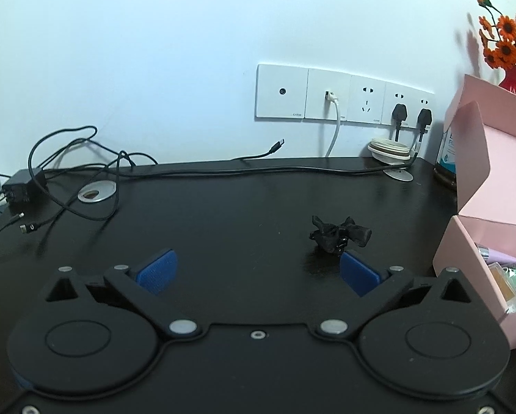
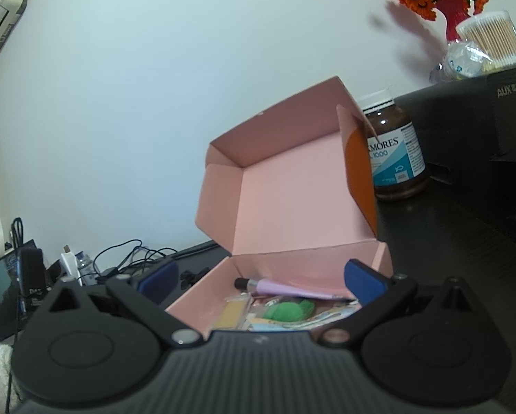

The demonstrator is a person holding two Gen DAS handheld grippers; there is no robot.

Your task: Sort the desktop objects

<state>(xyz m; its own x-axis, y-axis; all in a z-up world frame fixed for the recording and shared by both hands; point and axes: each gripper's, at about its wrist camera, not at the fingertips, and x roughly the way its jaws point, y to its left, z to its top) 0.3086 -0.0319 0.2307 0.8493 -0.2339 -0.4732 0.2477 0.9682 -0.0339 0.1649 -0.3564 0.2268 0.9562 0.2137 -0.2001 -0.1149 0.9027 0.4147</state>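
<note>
From my left hand-held gripper [image 1: 258, 272], jaws spread wide and empty, the black crumpled thing [image 1: 339, 236] lies on the bench [image 1: 223, 214] ahead-right, just past the right pad, stretched crosswise; my right hand-held gripper [image 2: 261, 279] gapes over the pink box [image 2: 292, 193]

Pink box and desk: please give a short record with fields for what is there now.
pink box: lid open, on black desk
inside box: lilac pen, green item, small packets
black crumpled item: on desk, left of the box, beside the left gripper's finger
right gripper: open, before the box
</note>
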